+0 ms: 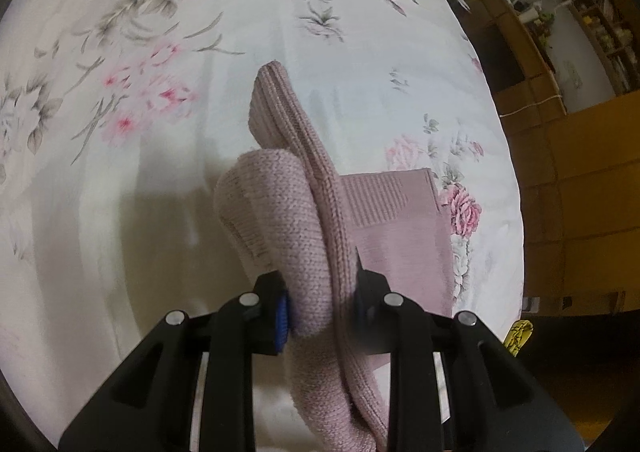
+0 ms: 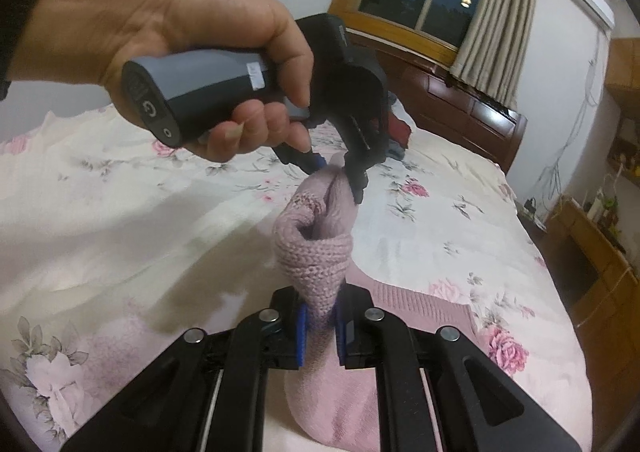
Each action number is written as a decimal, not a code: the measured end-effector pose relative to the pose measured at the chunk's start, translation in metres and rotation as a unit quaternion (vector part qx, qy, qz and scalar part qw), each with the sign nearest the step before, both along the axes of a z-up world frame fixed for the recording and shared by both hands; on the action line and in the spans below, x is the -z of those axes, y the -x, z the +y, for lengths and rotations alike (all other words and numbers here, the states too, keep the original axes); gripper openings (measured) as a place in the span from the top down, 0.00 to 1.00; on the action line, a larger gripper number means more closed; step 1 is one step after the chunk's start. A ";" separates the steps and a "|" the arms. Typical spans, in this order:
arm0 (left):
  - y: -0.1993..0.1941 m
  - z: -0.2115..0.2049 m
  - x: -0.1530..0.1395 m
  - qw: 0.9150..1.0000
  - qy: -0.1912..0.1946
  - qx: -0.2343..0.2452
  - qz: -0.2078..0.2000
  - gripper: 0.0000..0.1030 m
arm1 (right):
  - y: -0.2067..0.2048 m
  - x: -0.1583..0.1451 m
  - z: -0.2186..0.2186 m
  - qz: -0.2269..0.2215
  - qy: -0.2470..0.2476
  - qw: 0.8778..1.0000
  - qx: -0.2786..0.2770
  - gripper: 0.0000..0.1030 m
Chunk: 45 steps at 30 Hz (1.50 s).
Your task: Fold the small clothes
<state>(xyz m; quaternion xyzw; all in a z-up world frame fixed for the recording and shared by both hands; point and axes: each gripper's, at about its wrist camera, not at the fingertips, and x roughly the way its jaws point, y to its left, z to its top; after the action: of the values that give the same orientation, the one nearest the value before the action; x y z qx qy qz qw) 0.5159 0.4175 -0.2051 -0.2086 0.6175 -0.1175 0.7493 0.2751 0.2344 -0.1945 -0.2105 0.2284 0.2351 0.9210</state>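
Above a floral bedspread, the left gripper and right gripper each stand clamped on the pink knitted garment, lifted off the bed between them, a fold probably best finished by lowering both ends evenly onto the flat part.

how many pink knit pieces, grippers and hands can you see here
pink knit socks: 2, one held, one lying flat on the bed
grippers: 2, left gripper, right gripper
hands: 1, left hand
total: 5
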 end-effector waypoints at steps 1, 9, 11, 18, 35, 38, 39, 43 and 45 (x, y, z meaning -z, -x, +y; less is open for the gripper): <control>-0.001 -0.005 -0.002 1.000 -0.002 0.002 0.000 0.78 | 0.001 -0.001 -0.003 0.001 -0.004 1.000 0.004 0.90; -0.008 -0.050 -0.014 0.999 -0.025 0.027 -0.001 0.78 | -0.004 -0.009 -0.035 0.010 -0.037 0.999 0.030 0.90; -0.012 -0.062 -0.016 0.999 -0.031 0.034 0.001 0.78 | -0.007 -0.010 -0.044 0.017 -0.049 0.998 0.039 0.90; -0.022 -0.098 -0.015 0.998 -0.037 0.050 0.003 0.78 | -0.017 -0.012 -0.072 0.028 -0.072 0.995 0.060 0.90; -0.038 -0.184 0.006 0.995 -0.055 0.081 0.015 0.78 | -0.033 0.002 -0.145 0.059 -0.115 0.985 0.112 0.90; -0.040 -0.199 0.011 0.994 -0.060 0.086 0.018 0.78 | -0.034 0.006 -0.158 0.065 -0.124 0.983 0.122 0.90; -0.041 -0.205 0.013 0.994 -0.061 0.088 0.019 0.78 | -0.035 0.006 -0.162 0.067 -0.127 0.982 0.125 0.90; -0.043 -0.223 0.019 0.993 -0.070 0.097 0.020 0.78 | -0.038 0.013 -0.178 0.079 -0.140 0.977 0.138 0.90; -0.044 -0.231 0.023 0.992 -0.075 0.100 0.021 0.78 | -0.039 0.018 -0.186 0.085 -0.146 0.975 0.143 0.90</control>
<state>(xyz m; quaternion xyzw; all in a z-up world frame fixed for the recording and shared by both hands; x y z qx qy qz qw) 0.5601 0.1864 -0.2283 -0.0920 0.6580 -0.1408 0.7340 0.3139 0.0485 -0.2122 -0.0177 0.2967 0.1488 0.9431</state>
